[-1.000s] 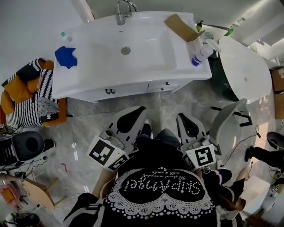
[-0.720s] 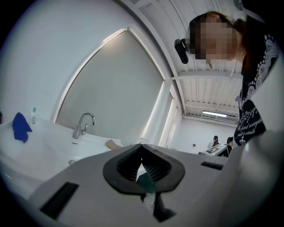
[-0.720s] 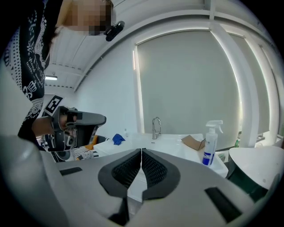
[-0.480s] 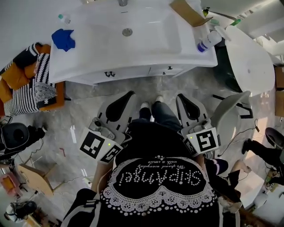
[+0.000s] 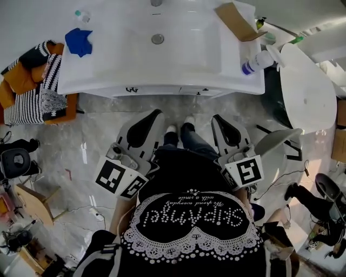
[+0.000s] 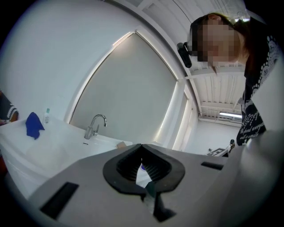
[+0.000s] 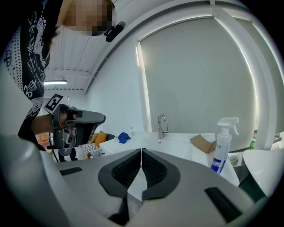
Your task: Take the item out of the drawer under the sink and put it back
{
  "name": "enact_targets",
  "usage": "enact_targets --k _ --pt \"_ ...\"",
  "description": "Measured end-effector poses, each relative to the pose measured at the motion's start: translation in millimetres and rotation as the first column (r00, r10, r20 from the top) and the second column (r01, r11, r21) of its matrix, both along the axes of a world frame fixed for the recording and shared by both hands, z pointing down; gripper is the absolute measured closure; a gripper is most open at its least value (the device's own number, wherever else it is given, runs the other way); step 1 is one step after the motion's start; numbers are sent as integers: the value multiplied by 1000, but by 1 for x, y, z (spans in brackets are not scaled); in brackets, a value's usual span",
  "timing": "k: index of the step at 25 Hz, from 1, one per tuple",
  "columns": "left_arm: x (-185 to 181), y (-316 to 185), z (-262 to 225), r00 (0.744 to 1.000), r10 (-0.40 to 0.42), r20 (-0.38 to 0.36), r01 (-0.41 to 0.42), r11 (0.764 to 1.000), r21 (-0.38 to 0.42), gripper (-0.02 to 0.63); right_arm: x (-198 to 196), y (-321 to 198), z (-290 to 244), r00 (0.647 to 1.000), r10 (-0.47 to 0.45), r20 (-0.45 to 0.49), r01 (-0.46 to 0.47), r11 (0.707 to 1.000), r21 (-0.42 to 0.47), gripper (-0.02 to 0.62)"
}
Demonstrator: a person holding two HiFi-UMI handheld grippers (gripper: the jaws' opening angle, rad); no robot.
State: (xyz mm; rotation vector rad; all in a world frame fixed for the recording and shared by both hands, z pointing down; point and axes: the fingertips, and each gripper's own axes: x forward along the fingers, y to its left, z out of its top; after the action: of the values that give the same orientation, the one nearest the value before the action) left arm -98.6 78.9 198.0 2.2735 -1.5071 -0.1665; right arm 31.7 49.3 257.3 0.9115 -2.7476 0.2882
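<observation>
two grippers held before a white ceramic vanity sink [image 5: 108, 70]
head view: the grey plastic left gripper [image 5: 157, 112] and grey plastic right gripper [image 5: 215, 117] are held apart from the shut white drawer fronts [image 5: 162, 90]; the item is hidden from sight. left gripper view: jaws are closed on nothing. right gripper view: jaws are closed on nothing.

Faucet [image 5: 157, 2] cut off by top edge; drawer [image 5: 162, 90] contents hidden.
</observation>
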Motion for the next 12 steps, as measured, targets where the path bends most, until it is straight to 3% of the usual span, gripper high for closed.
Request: enact_targets --k 12 --pt "48 -51 -1 1000 21 9 -21 999 38 601 52 -53 5 999 43 12 -43 999 16 577"
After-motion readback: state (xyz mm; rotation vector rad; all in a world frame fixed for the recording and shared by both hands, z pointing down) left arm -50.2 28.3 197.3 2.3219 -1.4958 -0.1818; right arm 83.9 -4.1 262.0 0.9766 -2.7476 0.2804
